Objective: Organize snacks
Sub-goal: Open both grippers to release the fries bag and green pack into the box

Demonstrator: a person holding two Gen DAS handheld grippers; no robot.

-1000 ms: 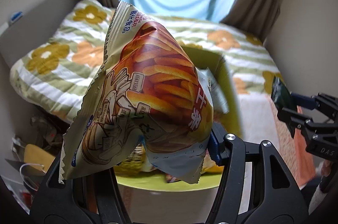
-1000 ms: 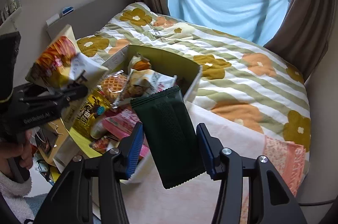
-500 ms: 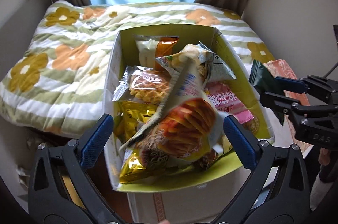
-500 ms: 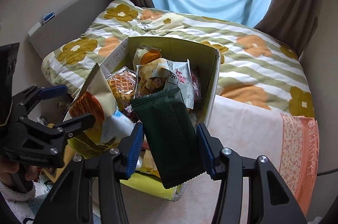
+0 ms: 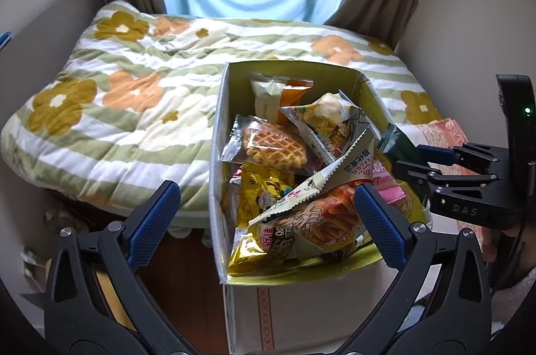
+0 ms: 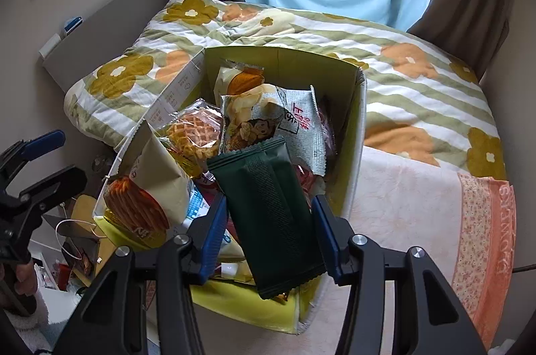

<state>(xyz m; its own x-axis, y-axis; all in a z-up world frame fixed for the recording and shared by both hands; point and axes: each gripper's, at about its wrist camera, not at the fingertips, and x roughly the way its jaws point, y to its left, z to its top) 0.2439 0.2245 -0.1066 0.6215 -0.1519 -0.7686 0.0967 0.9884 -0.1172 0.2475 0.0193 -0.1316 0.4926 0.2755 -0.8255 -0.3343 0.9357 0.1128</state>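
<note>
The left tongs (image 5: 264, 217) have just been opening and are spread wide, nothing pinched; the chip bag (image 5: 318, 214) is seen lying in the snack box (image 5: 219, 107) just beyond them. A dark green packet (image 6: 268, 214) is pinched by the right tongs (image 6: 268, 236), held over the box's near end.
</note>
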